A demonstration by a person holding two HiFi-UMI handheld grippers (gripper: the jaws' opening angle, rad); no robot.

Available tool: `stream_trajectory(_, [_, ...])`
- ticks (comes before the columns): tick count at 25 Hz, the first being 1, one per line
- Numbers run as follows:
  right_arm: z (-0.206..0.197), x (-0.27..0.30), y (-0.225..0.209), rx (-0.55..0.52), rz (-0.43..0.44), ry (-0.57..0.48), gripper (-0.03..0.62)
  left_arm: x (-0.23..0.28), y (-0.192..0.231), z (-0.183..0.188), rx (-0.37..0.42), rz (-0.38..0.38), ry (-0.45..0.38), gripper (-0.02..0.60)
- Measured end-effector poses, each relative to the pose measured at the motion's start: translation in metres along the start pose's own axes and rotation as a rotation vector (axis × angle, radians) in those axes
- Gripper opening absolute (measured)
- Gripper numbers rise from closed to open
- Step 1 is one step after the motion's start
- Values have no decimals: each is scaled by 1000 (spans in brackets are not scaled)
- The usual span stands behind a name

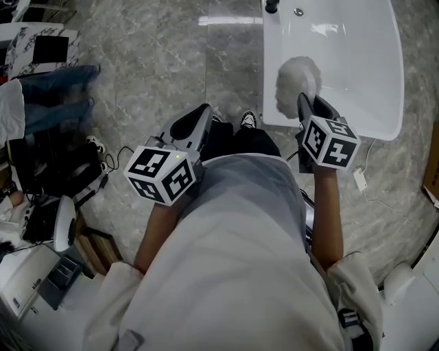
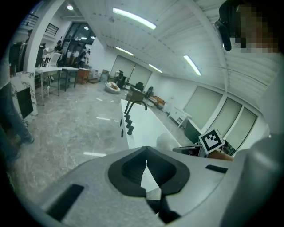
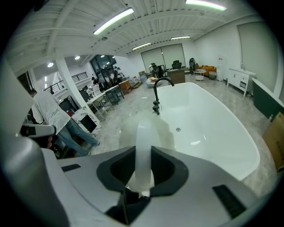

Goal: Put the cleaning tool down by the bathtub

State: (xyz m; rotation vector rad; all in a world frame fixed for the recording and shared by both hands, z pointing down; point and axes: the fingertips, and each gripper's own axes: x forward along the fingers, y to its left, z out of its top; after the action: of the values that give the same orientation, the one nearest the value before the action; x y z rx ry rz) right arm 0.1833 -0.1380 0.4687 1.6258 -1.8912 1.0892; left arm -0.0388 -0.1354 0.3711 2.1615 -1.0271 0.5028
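Nearest, toward ten o'clock of centre in the head view: left gripper, jaws pressed together on nothing. Parked idle in front of the body, probably to stay clear of the working side.

At two o'clock: right gripper, clamped narrow on the pale handle of the cleaning tool, fluffy white head pointing forward. Held above the near corner of the bathtub, not yet set down.

Judged mid-carry: lowering onto the marble floor just beside the tub wall not yet done. Calls for a shift toward nine o'clock, off the rim; otherwise risks a drop into the basin.

Farther, at twelve o'clock: black faucet on the tub's end. At ten o'clock, well apart: a bystander's jeans.
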Motion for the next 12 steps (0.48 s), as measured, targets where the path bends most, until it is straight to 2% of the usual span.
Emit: stream_trajectory(12, [-13, 24, 1, 30, -2, 60, 75, -6, 15, 9, -8, 19, -1, 5])
